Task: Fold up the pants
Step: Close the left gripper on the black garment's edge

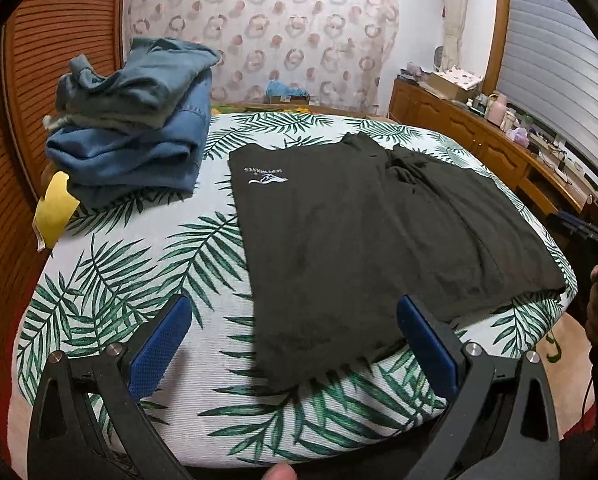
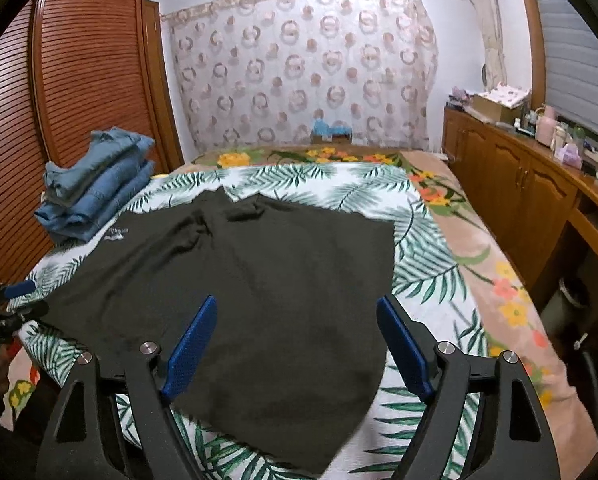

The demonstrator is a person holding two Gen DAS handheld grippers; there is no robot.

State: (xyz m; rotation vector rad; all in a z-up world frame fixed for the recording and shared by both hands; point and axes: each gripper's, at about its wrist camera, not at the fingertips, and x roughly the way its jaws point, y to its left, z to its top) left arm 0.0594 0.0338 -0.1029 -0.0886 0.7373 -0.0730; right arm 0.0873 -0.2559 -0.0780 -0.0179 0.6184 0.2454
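Black shorts (image 1: pixel 363 240) flat on bed (image 1: pixel 139 280), directly ahead. My left tongs (image 1: pixel 295 336) and right tongs (image 2: pixel 297 340) apart, empty, over near hem.

left wrist: near bed's (image 1: pixel 139 280) left edge, facing curtain (image 1: pixel 259 32)
right wrist: right of it, same direction
shared: black pants (image 1: pixel 359 232), denim stack (image 1: pixel 139 140)

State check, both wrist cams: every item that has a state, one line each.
left gripper: open, holding nothing
right gripper: open, holding nothing
black pants: spread flat on leaf-print cloth, not gripped
blue garments: folded, stacked
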